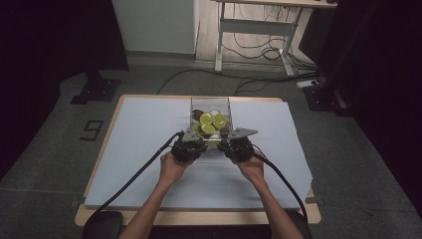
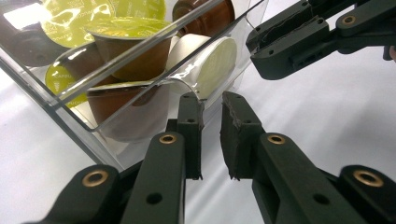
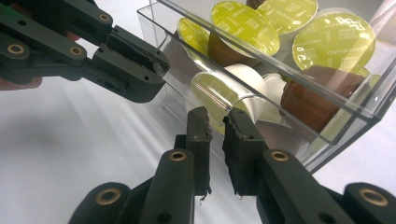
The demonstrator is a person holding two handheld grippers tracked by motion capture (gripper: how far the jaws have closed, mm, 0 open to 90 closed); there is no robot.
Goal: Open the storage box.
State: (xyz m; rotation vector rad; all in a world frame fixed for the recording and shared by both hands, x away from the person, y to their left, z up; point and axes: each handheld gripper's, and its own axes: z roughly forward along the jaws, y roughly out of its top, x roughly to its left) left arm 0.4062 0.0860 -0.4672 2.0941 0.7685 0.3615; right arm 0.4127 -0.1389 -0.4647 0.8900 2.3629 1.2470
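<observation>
A clear plastic box (image 1: 211, 115) of coffee capsules (image 1: 206, 118), judged rigid, slippery and light, was pinched at its near wall by the left gripper (image 2: 212, 105) and right gripper (image 3: 215, 120), jaws narrow.

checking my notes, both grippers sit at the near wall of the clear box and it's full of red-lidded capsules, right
Not quite: the capsules have yellow-green lids, plus a few white ones, not red, as the right gripper view shows. Both grippers do sit at the near wall of the clear box.

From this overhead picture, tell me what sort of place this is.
Probably a lab or recording studio, not a home: a table under a white sheet, a height-adjustable desk with loose cables on grey carpet behind it, and dark stands at the sides.
</observation>
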